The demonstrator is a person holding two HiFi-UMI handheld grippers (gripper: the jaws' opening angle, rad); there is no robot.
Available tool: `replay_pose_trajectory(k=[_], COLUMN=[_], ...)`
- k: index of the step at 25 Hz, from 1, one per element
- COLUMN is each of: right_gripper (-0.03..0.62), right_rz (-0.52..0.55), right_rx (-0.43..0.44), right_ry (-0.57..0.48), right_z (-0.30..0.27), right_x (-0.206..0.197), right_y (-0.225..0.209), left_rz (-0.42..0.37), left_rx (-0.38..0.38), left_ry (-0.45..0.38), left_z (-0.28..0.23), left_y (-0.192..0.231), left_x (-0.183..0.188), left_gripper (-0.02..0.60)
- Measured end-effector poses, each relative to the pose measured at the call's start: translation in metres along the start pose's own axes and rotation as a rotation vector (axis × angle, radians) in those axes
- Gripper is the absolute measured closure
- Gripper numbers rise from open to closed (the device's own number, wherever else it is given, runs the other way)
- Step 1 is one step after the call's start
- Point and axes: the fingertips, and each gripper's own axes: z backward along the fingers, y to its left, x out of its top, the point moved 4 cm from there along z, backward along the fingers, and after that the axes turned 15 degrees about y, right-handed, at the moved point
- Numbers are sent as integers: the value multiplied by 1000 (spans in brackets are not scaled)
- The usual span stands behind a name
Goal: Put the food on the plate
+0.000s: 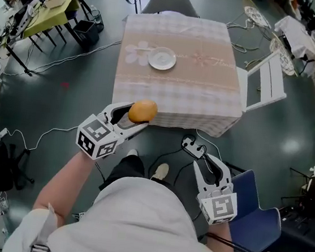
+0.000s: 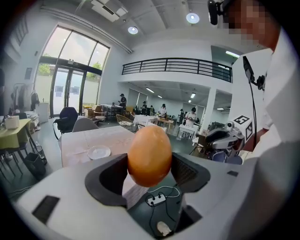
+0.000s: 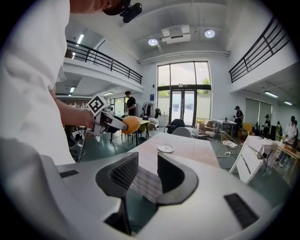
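We see the orange egg-shaped food item [image 1: 143, 111] clamped in the left hand-held gripper [image 1: 136, 116], at the near edge of the beige checked-cloth surface [image 1: 207, 94]. The small round white plate [image 1: 162, 59] sits further in, well apart from the item. On the right hand-held gripper [image 1: 208, 167], jaws are apart w/ nothing betw. them; it's off the surface.
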Motion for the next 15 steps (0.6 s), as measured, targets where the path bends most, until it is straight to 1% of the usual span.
replay_pose_trajectory(k=[3,6,9,13,15], right_gripper=[459,459,459,459,459], right_rz=[-22,-43,-75,-131,-165], right_rx=[-2,-29,-86,-179,-213], right_ry=[0,9,25,27,32], right_z=[-12,-24,-35,-49,-57], right_x=[1,9,18,40,50], right_y=[-15,-34,-54,-86,-97], left_rz=[-23,-41,-53,-96,-107], left_rx=[20,44,49,35,31], left_ry=[37,82,135,215,262], left_z=[-28,-60,-99,-151,-176], left_y=[32,73,118,172,199], left_x=[12,21,27,43,48], left_gripper=[278,278,278,278,278])
